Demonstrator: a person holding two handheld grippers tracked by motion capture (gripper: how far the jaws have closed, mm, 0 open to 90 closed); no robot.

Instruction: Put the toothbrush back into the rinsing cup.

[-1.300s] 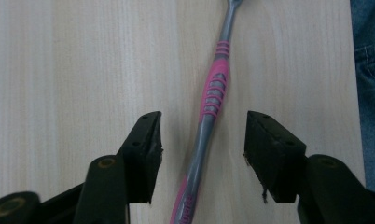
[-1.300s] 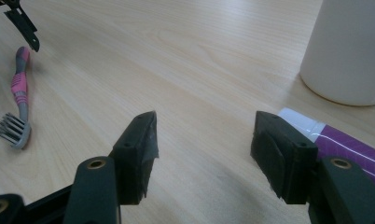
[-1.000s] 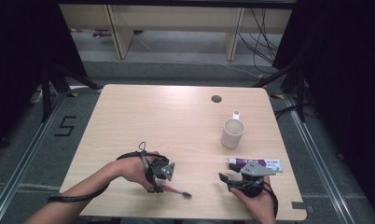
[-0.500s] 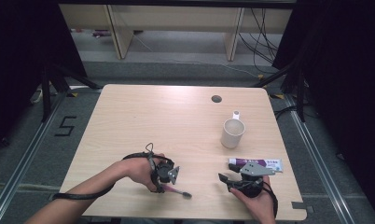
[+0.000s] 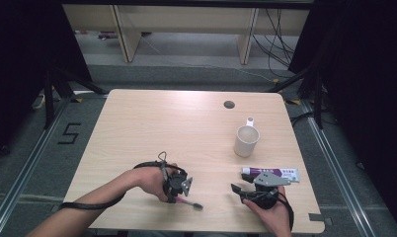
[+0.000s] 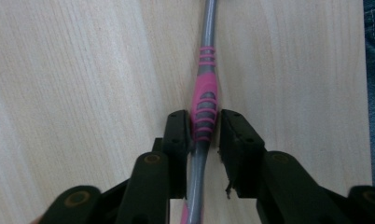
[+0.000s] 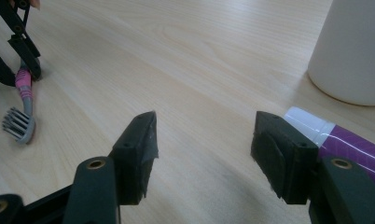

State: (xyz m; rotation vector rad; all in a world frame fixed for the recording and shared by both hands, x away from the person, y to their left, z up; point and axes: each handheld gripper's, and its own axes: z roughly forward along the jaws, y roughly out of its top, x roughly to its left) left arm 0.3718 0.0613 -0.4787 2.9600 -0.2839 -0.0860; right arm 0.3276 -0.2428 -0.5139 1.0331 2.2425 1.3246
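Left gripper, jaws just closing, brackets pink-and-grey plastic toothbrush near table's front edge; right gripper open, empty. Risk: round handle rolling sideways, slipping out.

On the counter, the toothbrush lies near the front edge, left of centre, its head pointing right. The left gripper sits over its handle, which runs between the jaws. Well to the right, the right gripper rests near the front edge. The toothpaste tube lies just behind and to the right of it, and the mug stands farther back, behind the tube. A round hole sits near the far edge.
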